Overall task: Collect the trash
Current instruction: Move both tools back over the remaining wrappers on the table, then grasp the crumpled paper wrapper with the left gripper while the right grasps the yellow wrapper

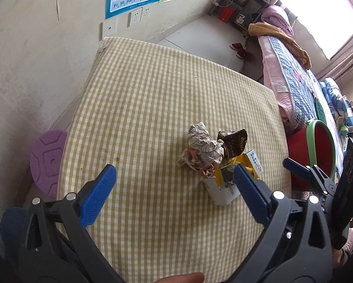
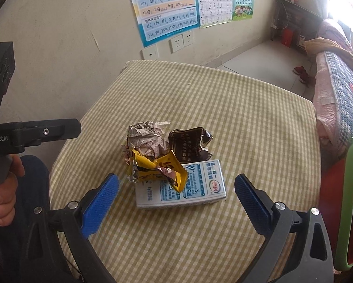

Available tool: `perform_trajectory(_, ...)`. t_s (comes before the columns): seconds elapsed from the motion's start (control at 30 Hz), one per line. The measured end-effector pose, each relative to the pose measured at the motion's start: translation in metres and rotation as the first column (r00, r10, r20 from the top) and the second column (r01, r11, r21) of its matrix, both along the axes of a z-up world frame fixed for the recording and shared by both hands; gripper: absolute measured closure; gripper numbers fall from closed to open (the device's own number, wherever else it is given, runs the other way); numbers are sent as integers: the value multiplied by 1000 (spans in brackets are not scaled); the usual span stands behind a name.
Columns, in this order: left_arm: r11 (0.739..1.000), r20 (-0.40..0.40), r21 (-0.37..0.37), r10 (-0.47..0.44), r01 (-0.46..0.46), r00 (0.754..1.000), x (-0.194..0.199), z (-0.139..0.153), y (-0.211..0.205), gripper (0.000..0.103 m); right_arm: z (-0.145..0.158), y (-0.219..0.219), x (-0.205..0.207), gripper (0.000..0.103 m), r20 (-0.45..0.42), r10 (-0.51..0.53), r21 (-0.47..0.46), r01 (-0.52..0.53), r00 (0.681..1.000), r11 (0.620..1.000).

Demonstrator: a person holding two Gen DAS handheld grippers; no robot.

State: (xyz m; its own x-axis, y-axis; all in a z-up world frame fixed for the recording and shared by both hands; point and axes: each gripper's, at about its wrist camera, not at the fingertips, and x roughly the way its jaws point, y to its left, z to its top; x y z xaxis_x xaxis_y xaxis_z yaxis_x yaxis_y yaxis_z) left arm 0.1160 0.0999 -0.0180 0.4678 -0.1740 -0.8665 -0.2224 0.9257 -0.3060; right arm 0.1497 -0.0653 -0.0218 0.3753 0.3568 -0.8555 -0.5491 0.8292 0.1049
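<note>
Both claws hover above a counter covered in yellow-and-white checked cloth; each is released, blue pads spread wide, nothing between them. Left claw sits over the near half of the counter; right claw sits low over the trash pile. Trash is gathered in one cluster near the middle of the counter, toward its right edge. Cluster contents: a crumpled printed paper ball on the far left; a dark brown wrapper just beside it on the right; a torn yellow wrapper in front, touching the paper ball and lying partly on a flattened white-and-blue milk carton, which is the nearest piece to the counter's front edge. In the left wrist view the right claw's blue finger shows past the counter's right edge. A green-rimmed red bin stands just off the right edge. A purple stool sits off the left edge.
</note>
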Motion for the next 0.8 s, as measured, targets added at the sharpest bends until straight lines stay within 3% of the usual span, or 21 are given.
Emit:
perform_trajectory(0.3, 1000, -20, -11, 8, -8, 1000, 10, -9, 13, 6, -26, 23, 18, 17, -42, 20, -33, -21, 999, 999)
perform_trajectory(0.33, 1000, -20, -13, 6, -7, 1000, 12, -10, 13, 6, -29, 23, 20, 20, -53, 12, -31, -14, 999, 999)
perform_trajectory(0.4, 1000, -21, -19, -1, 0, 1000, 17, -11, 11, 6, -36, 21, 25, 45, -90, -1, -34, -2, 996, 999)
perform_trajectory(0.5, 1000, -20, -25, -19, 18, 1000, 23, -13, 4, 6, -39, 17, 27, 57, -109, -7, -35, 4, 994, 999)
perform_trajectory(0.8, 996, -43, -41, -79, 77, 996, 42, -29, -22, 6, -26, -6, 26, 60, -101, -26, -7, 26, 995, 1000)
